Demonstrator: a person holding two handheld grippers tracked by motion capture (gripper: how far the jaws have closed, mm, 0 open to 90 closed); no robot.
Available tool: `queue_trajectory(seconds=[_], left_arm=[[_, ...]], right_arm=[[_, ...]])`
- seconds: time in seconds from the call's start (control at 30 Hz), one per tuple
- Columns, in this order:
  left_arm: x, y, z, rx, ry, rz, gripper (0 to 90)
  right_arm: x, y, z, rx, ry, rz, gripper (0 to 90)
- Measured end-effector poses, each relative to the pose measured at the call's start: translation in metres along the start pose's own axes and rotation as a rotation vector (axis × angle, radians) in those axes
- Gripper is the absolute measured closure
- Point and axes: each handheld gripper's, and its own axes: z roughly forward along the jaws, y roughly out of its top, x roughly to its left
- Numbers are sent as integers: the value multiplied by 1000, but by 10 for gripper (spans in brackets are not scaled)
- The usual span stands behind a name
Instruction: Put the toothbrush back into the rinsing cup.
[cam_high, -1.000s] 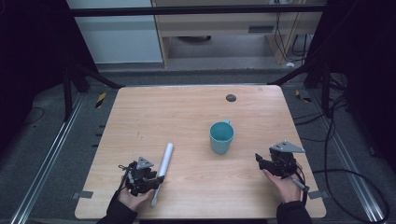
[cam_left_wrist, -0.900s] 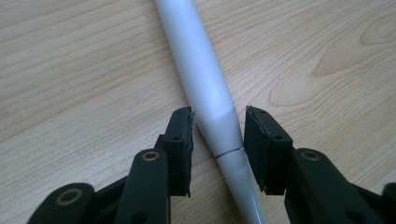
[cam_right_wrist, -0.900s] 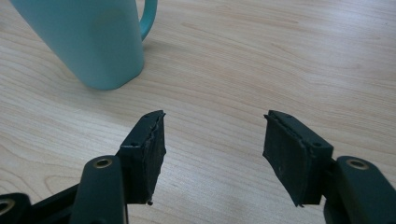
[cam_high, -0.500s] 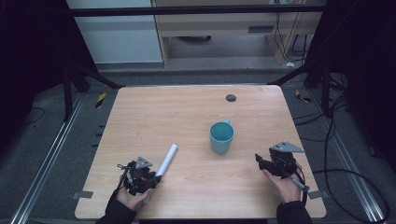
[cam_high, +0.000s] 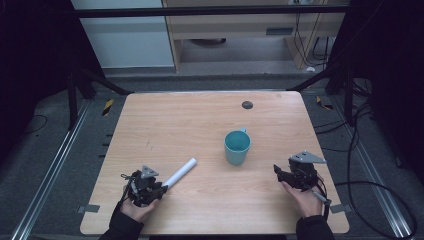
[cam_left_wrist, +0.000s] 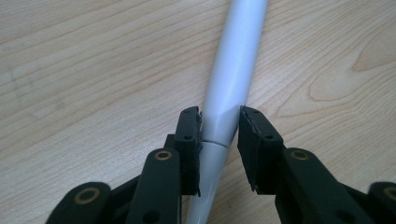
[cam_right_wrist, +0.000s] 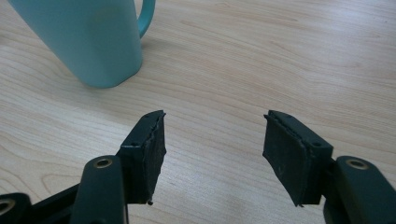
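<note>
Swung flatter since before, white tube (cam_high: 181, 172) lies across wooden table (cam_high: 200, 125).

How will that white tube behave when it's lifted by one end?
The white tube looks round and smooth, so it would probably roll if nudged and might slip in a grip. It looks straight, likely stiff. The left gripper, whose jaws have just been closing, holds it near one end, so it may tip.

A light brown wooden bench (cam_high: 165, 125) with a flat top carries three things. A teal cup with a handle (cam_high: 237, 146) stands near the middle, a bit to the right. A long white plastic tube (cam_high: 181, 172) lies at the near left. A small dark round spot (cam_high: 247, 105) sits at the far side.
</note>
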Motion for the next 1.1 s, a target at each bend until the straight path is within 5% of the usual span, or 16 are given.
queue_trajectory(seconds=[1.1], left_arm=[[23, 7, -5, -75, 27, -34, 623]], right_arm=[[0, 0, 1, 5, -5, -5, 385]])
